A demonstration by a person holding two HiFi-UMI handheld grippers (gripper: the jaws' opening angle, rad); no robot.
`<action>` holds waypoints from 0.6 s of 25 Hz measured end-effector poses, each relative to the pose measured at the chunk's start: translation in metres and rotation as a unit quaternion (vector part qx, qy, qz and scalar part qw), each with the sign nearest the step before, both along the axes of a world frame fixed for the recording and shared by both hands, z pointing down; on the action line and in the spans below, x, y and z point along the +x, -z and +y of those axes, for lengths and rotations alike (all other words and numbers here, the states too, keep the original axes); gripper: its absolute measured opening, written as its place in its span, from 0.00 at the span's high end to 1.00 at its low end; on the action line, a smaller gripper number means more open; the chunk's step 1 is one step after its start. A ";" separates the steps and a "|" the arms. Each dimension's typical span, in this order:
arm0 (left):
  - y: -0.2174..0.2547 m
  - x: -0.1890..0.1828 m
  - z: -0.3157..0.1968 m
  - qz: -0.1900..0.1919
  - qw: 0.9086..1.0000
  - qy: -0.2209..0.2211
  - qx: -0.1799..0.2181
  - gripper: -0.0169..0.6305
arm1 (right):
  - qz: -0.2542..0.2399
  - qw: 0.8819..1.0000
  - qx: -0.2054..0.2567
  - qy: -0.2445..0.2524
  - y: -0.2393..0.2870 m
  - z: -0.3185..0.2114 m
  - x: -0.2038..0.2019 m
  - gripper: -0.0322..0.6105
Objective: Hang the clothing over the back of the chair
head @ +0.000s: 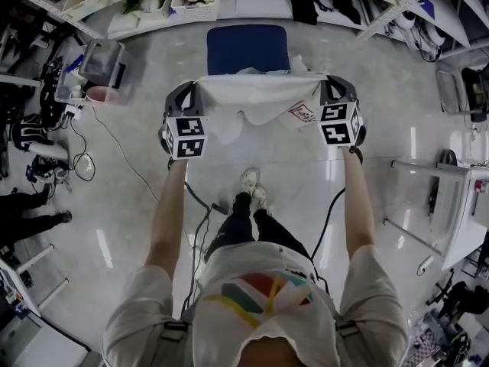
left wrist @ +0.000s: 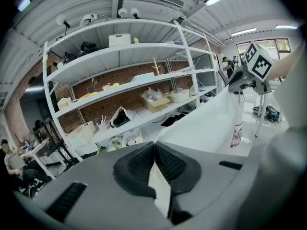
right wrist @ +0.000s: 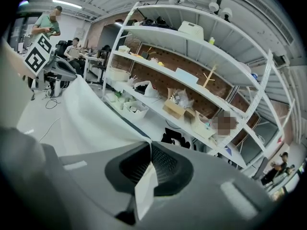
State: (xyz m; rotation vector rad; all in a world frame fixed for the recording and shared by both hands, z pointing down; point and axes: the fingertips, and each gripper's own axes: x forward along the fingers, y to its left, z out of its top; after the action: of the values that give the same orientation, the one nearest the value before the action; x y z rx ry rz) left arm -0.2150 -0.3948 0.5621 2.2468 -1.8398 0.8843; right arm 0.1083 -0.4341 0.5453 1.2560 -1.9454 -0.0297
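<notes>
The person stands on the shiny floor (head: 122, 228) facing a blue chair (head: 247, 48), with a white garment (head: 256, 98) stretched between the two tongs. The left gripper (left wrist: 154, 163) is clamped on one upper corner of the cloth: its dark ribbed pads (left wrist: 173, 166) meet on a white fold that runs out between them. The right gripper (right wrist: 149, 163) bites the other corner the same way, jaws closed on a thin strip of cloth. From each tool the fabric runs taut across to the other, so the top edge makes a nearly straight line at the chair's near edge, and the rest droops below it in soft folds. Seen from above, the cloth overlaps that near edge; I can't say whether it touches the chair or hangs just in front of it. A small printed label (head: 303, 113) shows on the cloth close to the right gripper. Behind the chair stands a long white shelf rack (left wrist: 120, 87) loaded with boxes and bins.
</notes>
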 end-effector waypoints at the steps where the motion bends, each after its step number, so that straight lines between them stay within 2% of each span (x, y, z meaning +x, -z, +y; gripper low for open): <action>1: -0.002 0.000 0.001 0.000 1.000 0.000 -0.002 0.95 | 0.001 1.000 -0.002 0.000 -0.003 0.000 0.000 0.94; 15: -0.034 0.000 0.014 0.001 0.999 -0.007 -0.037 0.95 | 0.010 0.999 -0.035 -0.003 -0.035 0.011 -0.001 0.94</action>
State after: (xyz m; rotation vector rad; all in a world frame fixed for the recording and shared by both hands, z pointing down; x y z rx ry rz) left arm -0.2151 -0.3808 0.5959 2.2182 -1.7611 0.9357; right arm 0.1068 -0.4235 0.5805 1.2113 -1.9082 0.0285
